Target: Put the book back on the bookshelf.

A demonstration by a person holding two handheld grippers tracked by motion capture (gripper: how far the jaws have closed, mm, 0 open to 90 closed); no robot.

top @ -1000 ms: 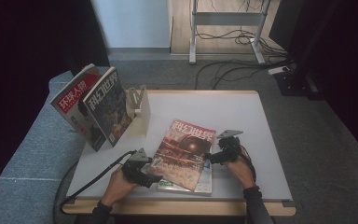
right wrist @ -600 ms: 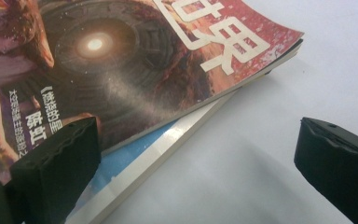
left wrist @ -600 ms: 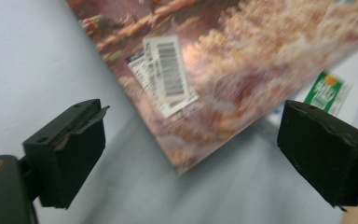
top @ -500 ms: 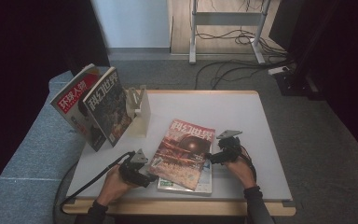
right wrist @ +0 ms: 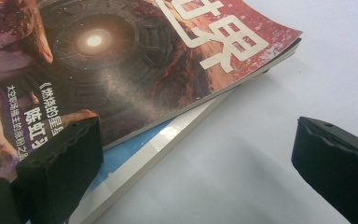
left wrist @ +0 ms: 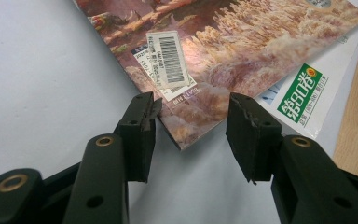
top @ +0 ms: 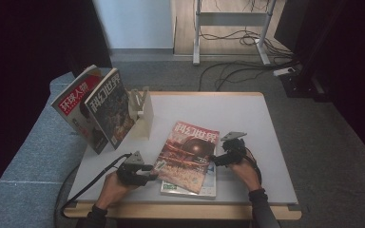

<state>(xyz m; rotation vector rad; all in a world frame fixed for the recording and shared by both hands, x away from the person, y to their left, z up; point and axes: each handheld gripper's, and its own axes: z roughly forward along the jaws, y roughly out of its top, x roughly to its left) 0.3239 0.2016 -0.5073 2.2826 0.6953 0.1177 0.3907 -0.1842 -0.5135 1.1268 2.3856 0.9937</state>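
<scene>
risk: left gripper (left wrist: pixel 191 135) has just been closing on the near corner of the top magazine (top: pixel 187 152); the corner sits between the jaws but the pads are not pressing it yet; likely only the glossy cover gets nipped and peels or creases instead of the whole issue lifting; the corner could also slide out sideways
risk 2: the top magazine lies askew on a bottom magazine (top: pixel 210 185); a drag rather than a lift would probably shove the lower one toward the near table edge
risk 3: right gripper (right wrist: pixel 196 154) has one jaw over the cover edge and the other out over bare table (top: pixel 247 114); closing from there may catch both issues at once or miss
left claw: mid-width, narrowing, straddling the corner; nothing held
right claw: wide open, gripping nothing; right of centre in the high view, at the magazine's right edge
thing, place: lower centre of the high view, tilted, between the two grippers
thing, look: thin softcover; reddish-brown fantasy art, glowing disc in a dark ring, large pale title characters on red at top; white barcode sticker (left wrist: pixel 168 58) near the gripped corner
under it: white-edged issue with a green label (left wrist: pixel 303 93) poking out
elsewhere: two magazines standing (top: pixel 95 107) against a stand, upper left of the high view
</scene>
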